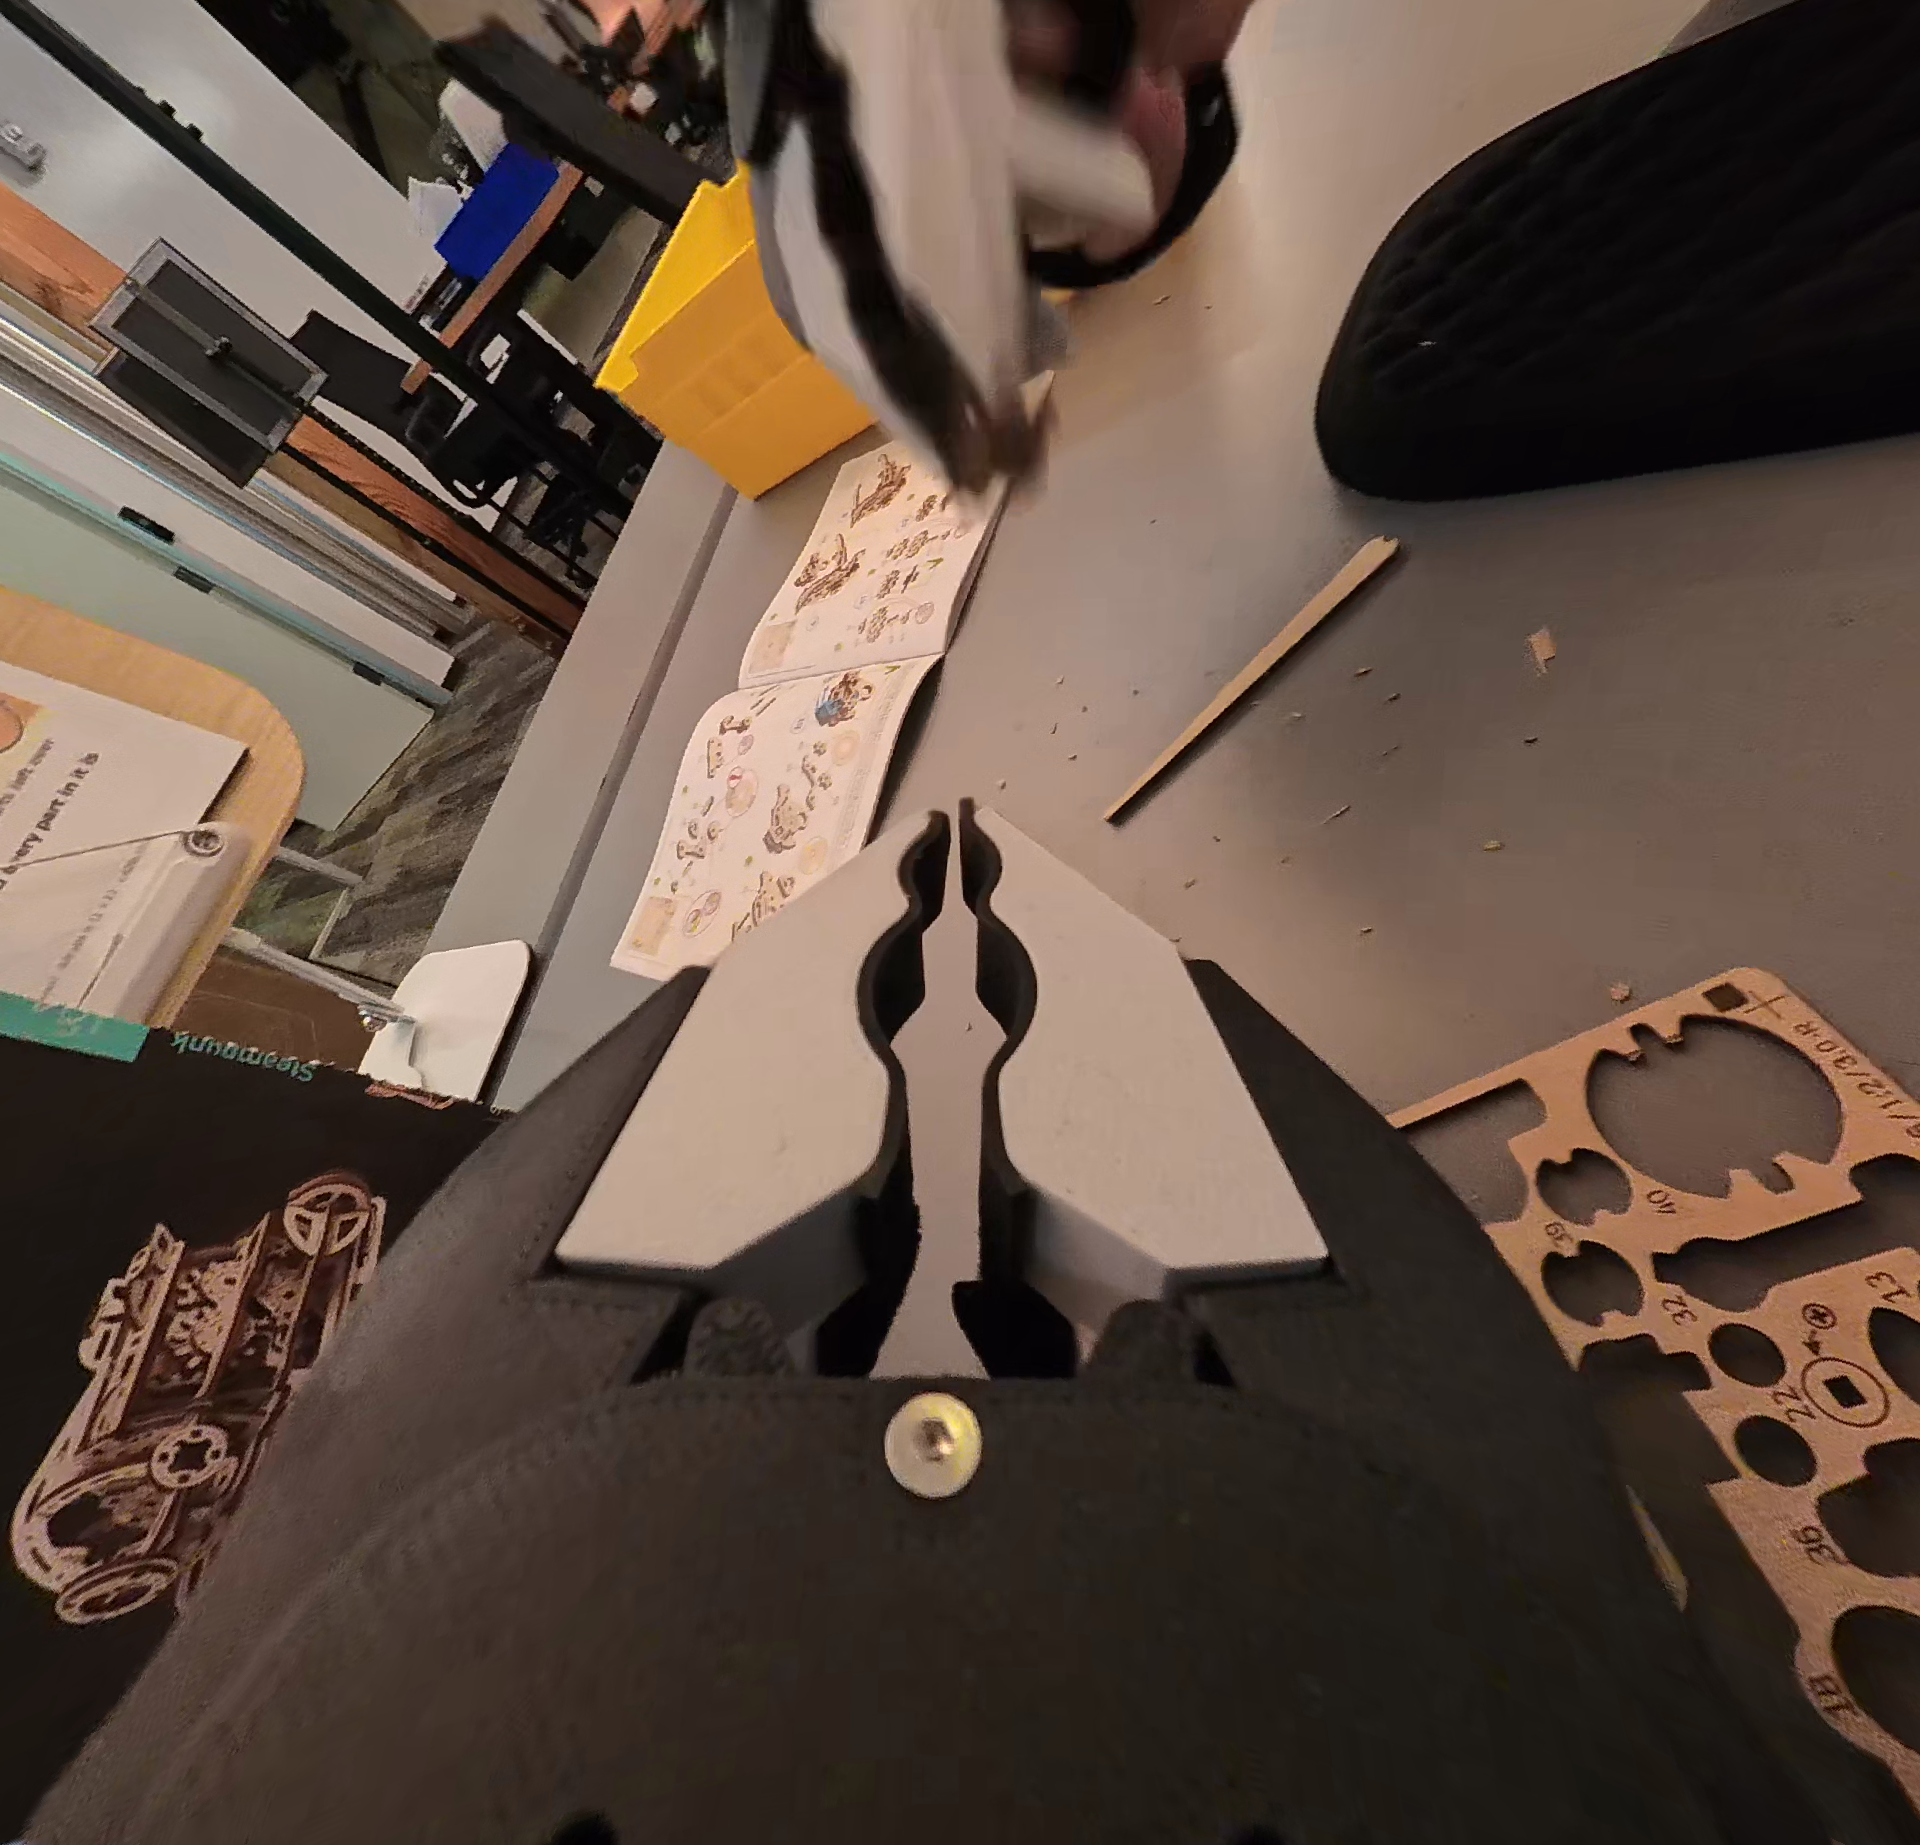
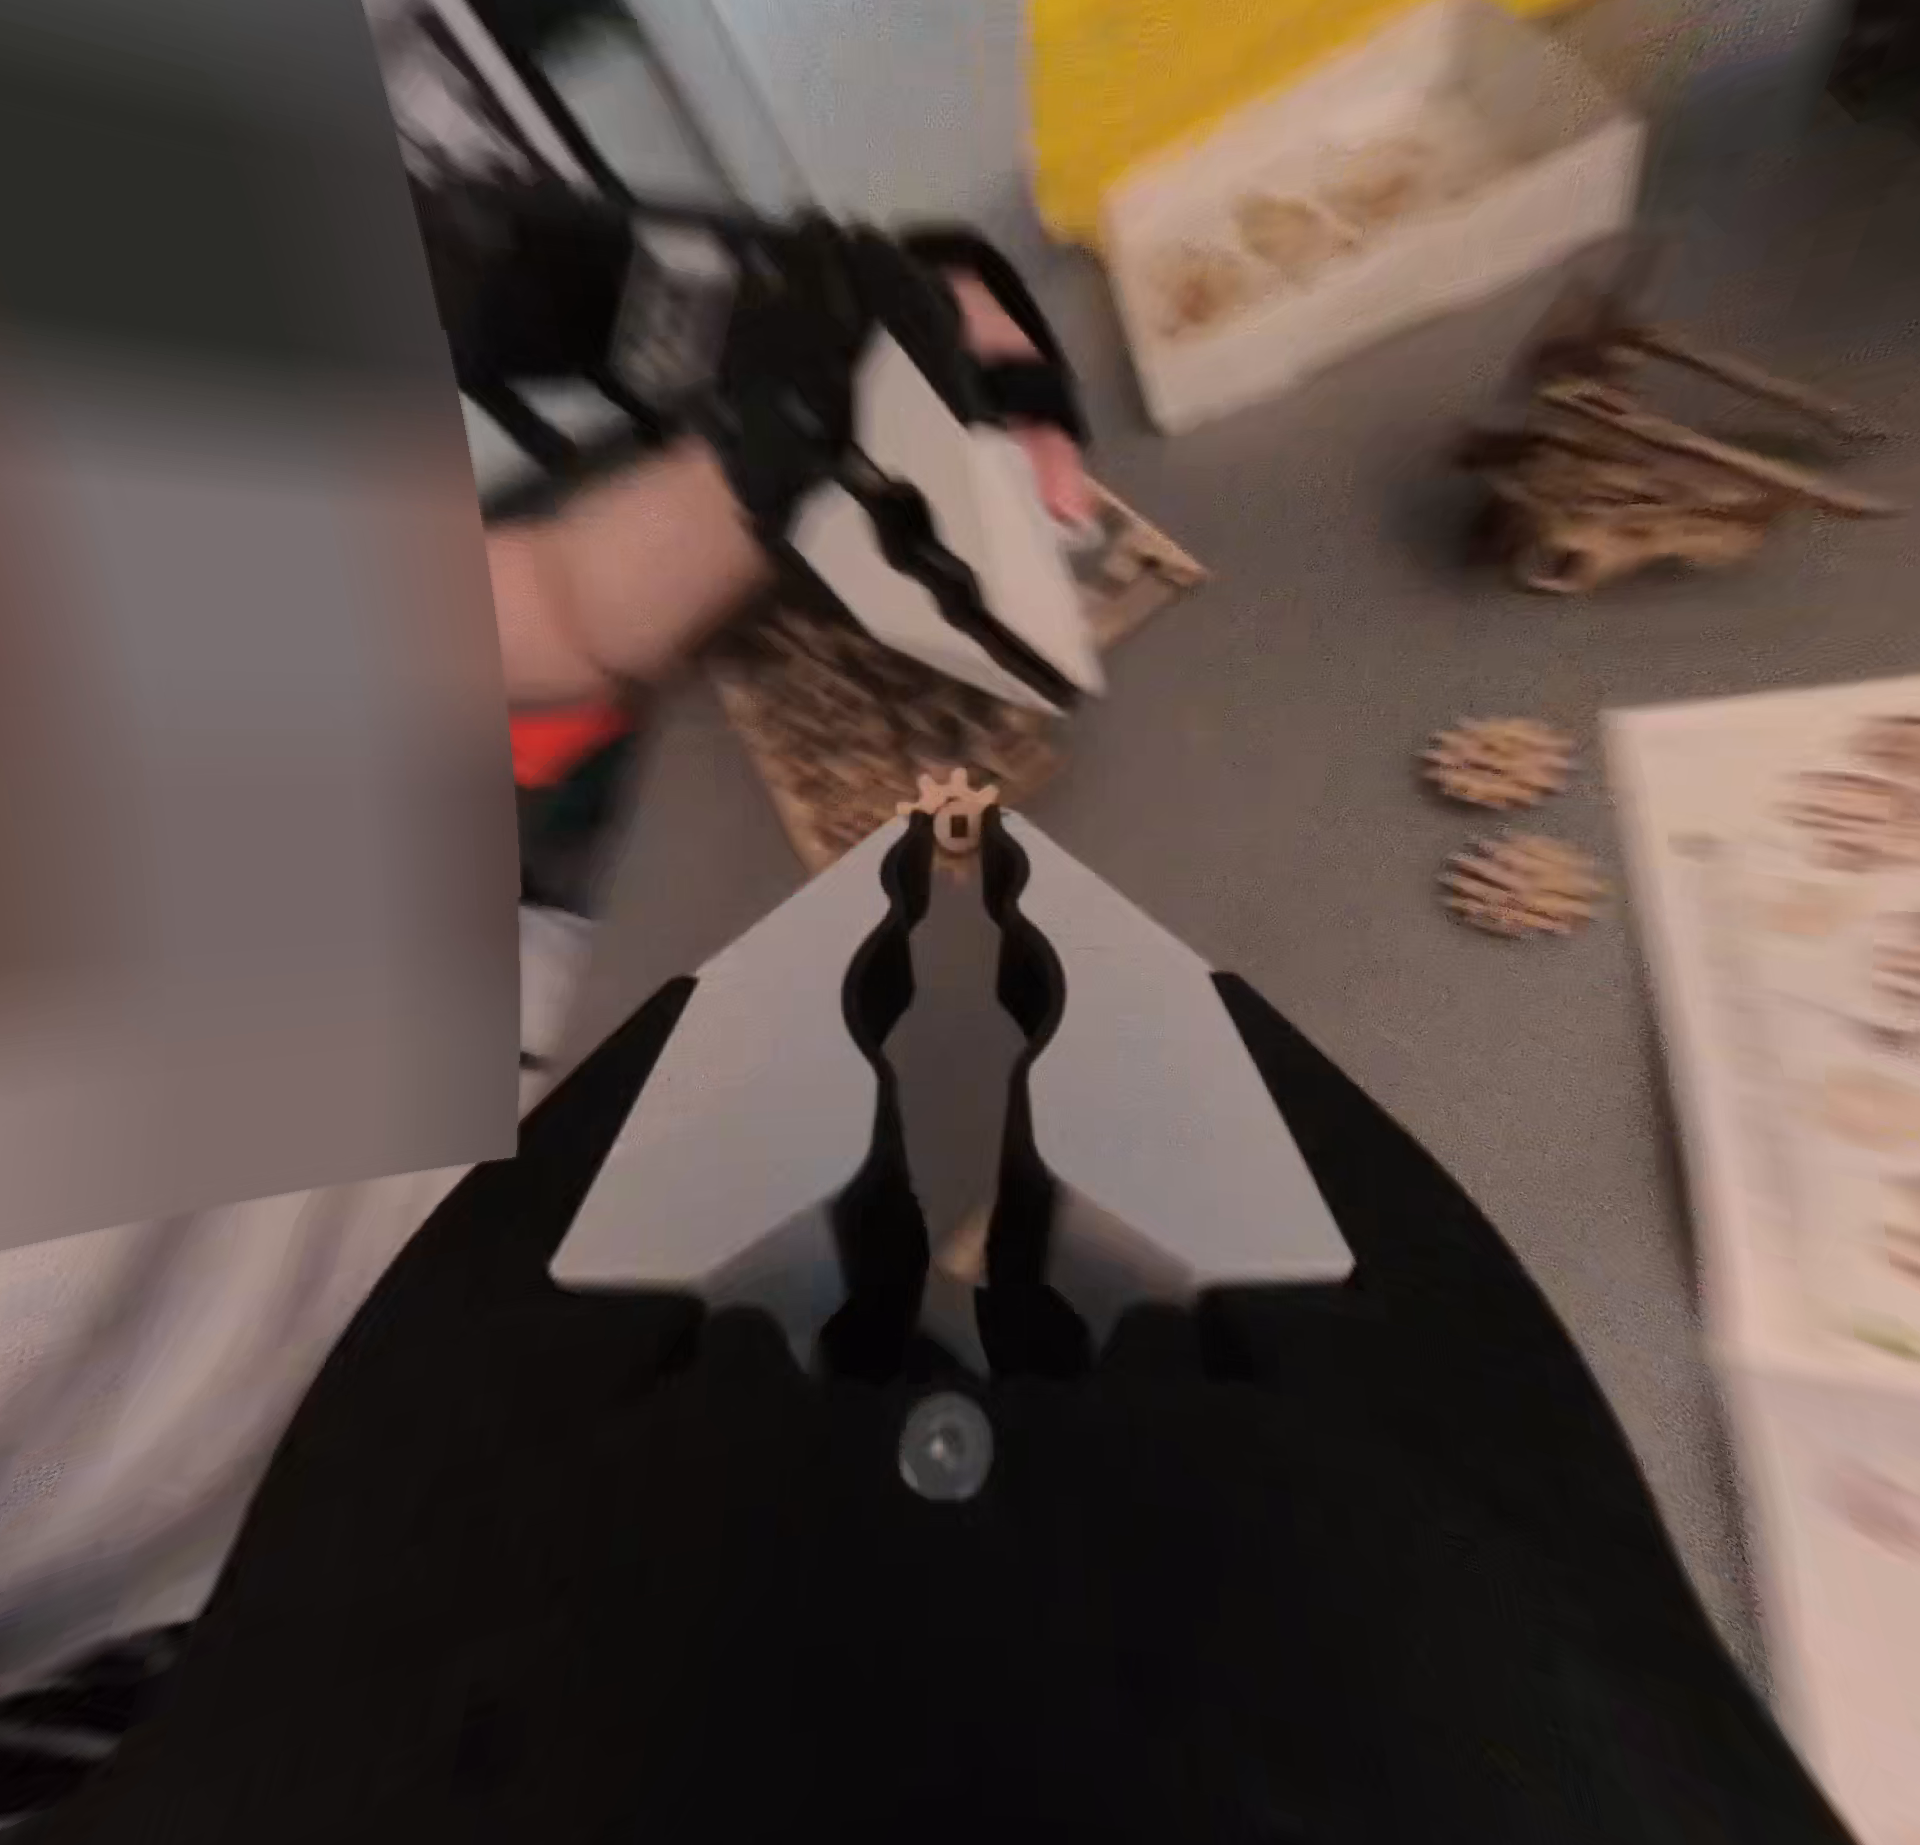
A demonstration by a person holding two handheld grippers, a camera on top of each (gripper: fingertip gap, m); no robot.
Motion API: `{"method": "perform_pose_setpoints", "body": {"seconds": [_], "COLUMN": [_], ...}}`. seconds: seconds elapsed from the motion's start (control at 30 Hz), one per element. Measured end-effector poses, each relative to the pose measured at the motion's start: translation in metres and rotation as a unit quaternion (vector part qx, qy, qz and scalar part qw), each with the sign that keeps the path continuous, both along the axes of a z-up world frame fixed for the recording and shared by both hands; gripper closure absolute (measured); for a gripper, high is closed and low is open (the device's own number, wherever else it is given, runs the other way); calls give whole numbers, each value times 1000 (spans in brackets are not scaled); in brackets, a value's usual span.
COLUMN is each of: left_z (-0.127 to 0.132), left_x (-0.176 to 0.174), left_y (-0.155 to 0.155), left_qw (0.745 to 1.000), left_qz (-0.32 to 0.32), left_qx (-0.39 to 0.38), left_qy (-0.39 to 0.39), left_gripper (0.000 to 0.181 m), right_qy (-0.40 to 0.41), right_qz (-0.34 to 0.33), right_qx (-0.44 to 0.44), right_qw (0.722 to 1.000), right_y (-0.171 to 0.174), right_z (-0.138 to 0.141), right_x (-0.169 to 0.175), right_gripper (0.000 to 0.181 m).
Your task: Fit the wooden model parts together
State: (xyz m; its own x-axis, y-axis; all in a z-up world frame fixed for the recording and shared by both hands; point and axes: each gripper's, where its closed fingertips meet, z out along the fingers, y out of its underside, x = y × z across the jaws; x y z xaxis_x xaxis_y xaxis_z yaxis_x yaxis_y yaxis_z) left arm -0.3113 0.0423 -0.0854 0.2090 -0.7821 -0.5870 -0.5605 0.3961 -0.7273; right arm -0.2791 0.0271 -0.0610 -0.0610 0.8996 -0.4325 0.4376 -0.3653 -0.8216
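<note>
The right gripper [image 2: 954, 827] pinches a tiny wooden gear [image 2: 952, 808] at its fingertips, up over the table [image 2: 1299, 756]. Thin and light, probably snaps easily, so edge grip's best. The left gripper [image 1: 956, 831] is pressed together, empty.

Bare grey table [image 1: 1195, 673] ahead of the left gripper [image 1: 956, 824]; booklet [image 1: 821, 715] at 11 o'clock, wood strip [image 1: 1252, 675] at 1, punched sheet [image 1: 1704, 1276] at 4.
</note>
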Motion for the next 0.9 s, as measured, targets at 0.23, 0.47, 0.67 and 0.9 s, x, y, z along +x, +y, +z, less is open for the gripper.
{"method": "perform_pose_setpoints", "body": {"seconds": [0.23, 0.47, 0.67, 0.9], "left_z": [2, -4, -1, 0], "left_x": [-4, -2, -4, -5], "left_y": [3, 1, 3, 5], "left_qw": [1000, 1000, 1000, 1000], "left_qz": [7, 3, 8, 13], "left_qx": [-1, -3, -1, -4], "left_qy": [-5, 9, 6, 1], "left_gripper": [181, 181, 181, 181], "right_qy": [-175, -174, -142, 39], "right_qz": [46, 50, 31, 29], "right_qx": [266, 278, 253, 16], "right_qw": [947, 943, 957, 999], "right_y": [-9, -9, -6, -11], "right_z": [-79, -98, -86, -8], "right_x": [-15, -20, -22, -14], "right_gripper": [172, 172, 172, 172]}}
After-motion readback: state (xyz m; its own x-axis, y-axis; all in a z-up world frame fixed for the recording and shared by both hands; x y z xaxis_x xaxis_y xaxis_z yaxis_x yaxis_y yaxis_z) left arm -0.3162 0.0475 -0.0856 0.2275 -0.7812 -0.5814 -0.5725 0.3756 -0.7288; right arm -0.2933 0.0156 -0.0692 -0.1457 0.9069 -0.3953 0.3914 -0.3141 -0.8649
